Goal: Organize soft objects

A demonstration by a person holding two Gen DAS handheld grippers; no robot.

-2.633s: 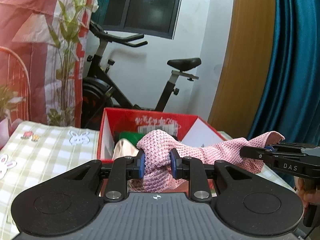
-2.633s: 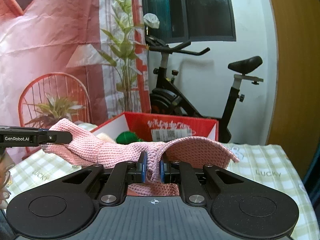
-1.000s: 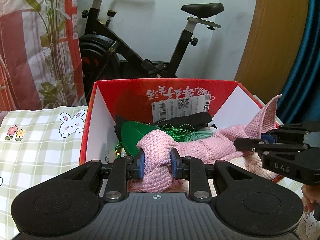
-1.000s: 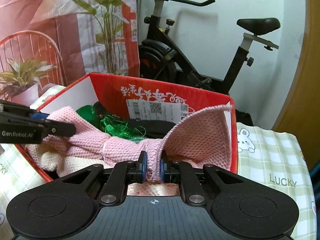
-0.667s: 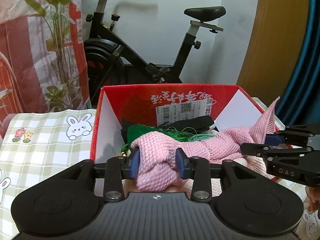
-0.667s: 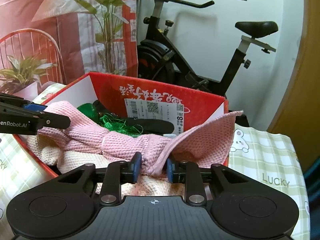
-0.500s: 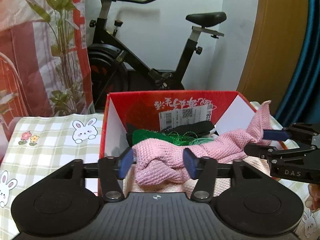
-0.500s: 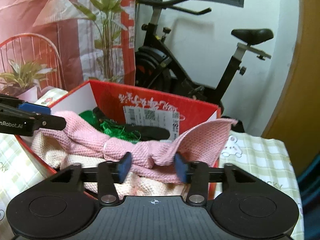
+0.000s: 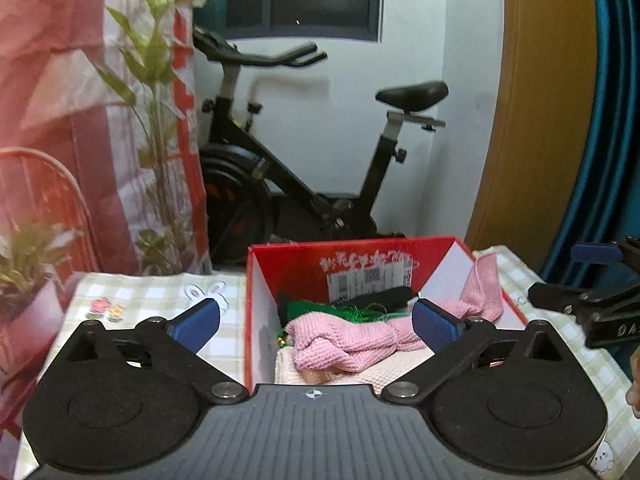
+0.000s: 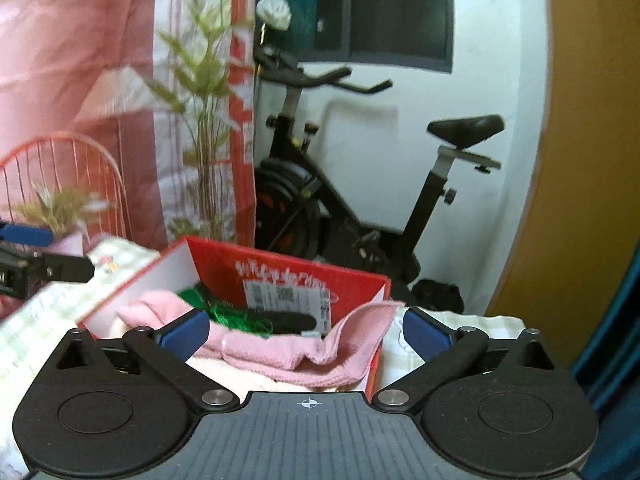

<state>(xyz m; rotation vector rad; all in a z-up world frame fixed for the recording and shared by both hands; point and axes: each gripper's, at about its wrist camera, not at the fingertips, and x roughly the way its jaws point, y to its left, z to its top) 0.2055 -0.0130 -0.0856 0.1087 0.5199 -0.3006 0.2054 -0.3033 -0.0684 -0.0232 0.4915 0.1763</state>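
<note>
An exercise bike [image 9: 304,184] stands against the white wall behind the work area, beside a red-and-white curtain [image 9: 60,120] printed with green leaves. In front of it, a table covered in a checked cloth [image 9: 132,292] with rabbit and flower motifs carries an open red cardboard box [image 9: 360,258], its white inner wall visible on the left side and a printed label on the far inner face. The pink knitted cloth [image 9: 352,334] lies inside the box, bunched across the near half on top of a cream-coloured fabric [image 9: 384,372]; one end of it is draped up and over the right-hand rim of the box, as the right wrist view confirms [image 10: 360,332]. Behind the pink cloth, within the box, sit a green item with tangled green thread [image 9: 320,308] and a dark black item [image 9: 380,298]. The left gripper [image 9: 316,322] is positioned just short of the box with its blue-padded tongs spread wide apart and nothing between them; the cloth is clear of both pads. The right gripper [image 10: 306,332] is likewise held near the box's front edge with tongs fully apart and gripping nothing. Each gripper's fingertips appear at the edge of the other's view, well apart from the box contents.
</note>
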